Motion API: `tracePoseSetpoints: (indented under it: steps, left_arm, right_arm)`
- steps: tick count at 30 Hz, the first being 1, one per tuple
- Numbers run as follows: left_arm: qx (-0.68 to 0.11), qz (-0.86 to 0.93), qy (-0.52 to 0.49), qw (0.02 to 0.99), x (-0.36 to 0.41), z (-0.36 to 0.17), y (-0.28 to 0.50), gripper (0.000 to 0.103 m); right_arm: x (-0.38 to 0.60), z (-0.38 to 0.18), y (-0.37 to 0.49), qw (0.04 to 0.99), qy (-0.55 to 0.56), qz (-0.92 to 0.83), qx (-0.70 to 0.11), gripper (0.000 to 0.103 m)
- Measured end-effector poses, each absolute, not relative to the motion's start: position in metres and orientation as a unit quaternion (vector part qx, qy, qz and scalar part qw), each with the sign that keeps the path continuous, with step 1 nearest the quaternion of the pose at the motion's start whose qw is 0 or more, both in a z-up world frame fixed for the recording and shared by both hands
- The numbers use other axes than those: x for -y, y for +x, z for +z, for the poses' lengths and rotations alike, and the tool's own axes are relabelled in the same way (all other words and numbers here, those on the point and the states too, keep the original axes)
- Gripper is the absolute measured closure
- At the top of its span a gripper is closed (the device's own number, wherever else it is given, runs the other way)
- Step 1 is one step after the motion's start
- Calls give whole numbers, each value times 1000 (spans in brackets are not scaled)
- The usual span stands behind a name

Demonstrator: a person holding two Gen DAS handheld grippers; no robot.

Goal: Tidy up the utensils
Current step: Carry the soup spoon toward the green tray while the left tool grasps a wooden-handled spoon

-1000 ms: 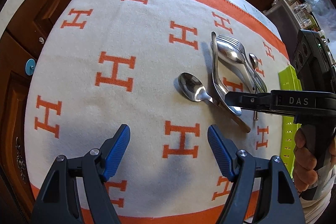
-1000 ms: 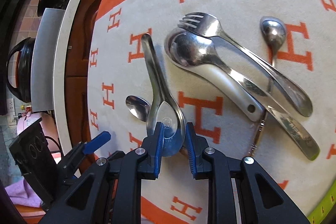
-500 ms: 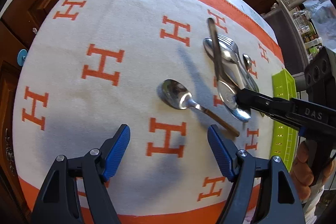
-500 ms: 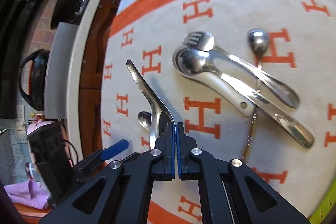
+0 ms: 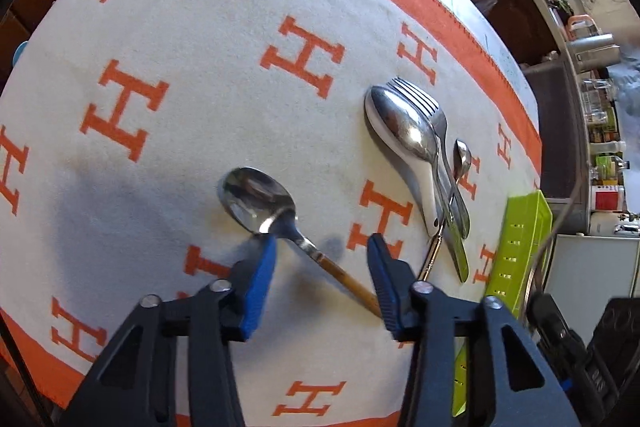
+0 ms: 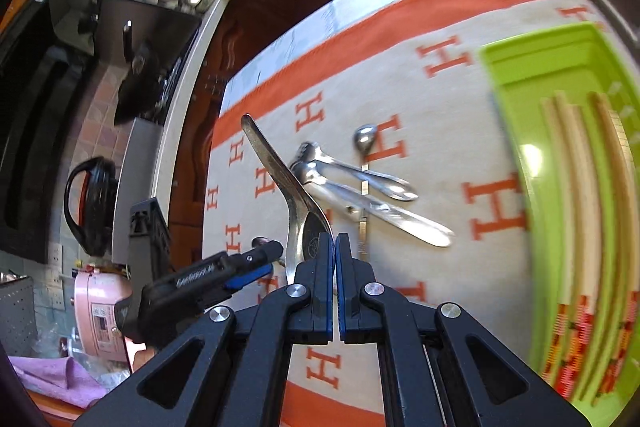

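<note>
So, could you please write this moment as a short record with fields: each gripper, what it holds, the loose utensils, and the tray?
left gripper: jaws open, low over the wooden-handled spoon, handle between them
right gripper: jaws shut on the bowl of the steel ladle spoon, lifted off the cloth
loose pile: fork, large spoons and a small spoon, overlapping on the cloth
cloth: white, orange H pattern, orange border
green tray: to the right, holds chopsticks

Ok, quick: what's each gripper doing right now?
Left gripper: open, holding nothing.
Right gripper: closed on a metal spoon.
</note>
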State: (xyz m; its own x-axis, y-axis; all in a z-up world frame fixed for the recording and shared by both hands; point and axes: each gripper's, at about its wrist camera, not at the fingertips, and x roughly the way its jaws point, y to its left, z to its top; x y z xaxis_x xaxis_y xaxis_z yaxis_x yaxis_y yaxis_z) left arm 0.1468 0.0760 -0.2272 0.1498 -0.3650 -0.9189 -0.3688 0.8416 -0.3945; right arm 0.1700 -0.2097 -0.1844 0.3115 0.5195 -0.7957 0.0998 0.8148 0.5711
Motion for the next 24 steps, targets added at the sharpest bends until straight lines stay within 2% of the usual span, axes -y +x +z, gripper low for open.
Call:
tracePoseSetpoints:
  steps: [2,14,15,17,19,24]
  left_arm:
    - [-664,8,-264,699,-64,-230,150,74]
    - [-676,70,-108,725,-7,-228,179,74]
    - [-674,73,-96,729,-2,-229,181,76]
    - [-661,66,-81,743,4,-227,184,90]
    - [-649,55,-89,753,6,-227,186,99]
    - [-639,22,-116,760,-2,-226,184,99]
  right_arm:
    - [223,-180,162,766,282,134,-562,102]
    - [312,-151,111,785,314,111,-522,102]
    - [318,-150,107,785,317,109,-521,102]
    - [329,-150,98,784,326,105,-518,102]
    - [336,-150,93,783,335,99,-515,102]
    - [358,-152,77,786,349,80,-504,102]
